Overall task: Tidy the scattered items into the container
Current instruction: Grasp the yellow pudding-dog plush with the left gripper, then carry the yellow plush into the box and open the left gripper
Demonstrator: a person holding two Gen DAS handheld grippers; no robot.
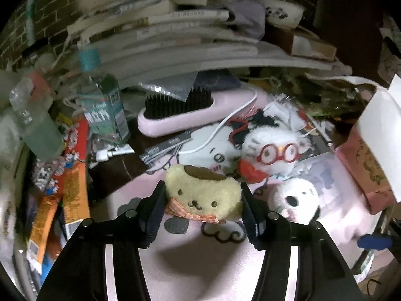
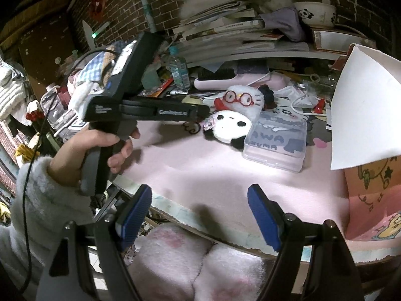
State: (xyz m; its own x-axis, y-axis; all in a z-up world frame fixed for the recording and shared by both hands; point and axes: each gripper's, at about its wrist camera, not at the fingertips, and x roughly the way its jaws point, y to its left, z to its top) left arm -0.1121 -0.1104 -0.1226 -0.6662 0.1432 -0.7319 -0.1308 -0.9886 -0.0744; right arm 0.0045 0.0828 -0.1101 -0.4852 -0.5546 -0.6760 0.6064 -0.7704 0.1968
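Note:
My left gripper is shut on a yellow dog plush with a brown cap and an orange checked scarf, held just above the pink mat. A panda plush lies right of it, also in the right wrist view. A white plush with red glasses lies behind, also in the right wrist view. My right gripper is open and empty over the table's front edge. The pink paper bag stands at the right.
A clear plastic box lies on the mat. A pink hairbrush, a water bottle, cables, snack packs and stacked books crowd the back and left. The left hand-held gripper shows in the right wrist view.

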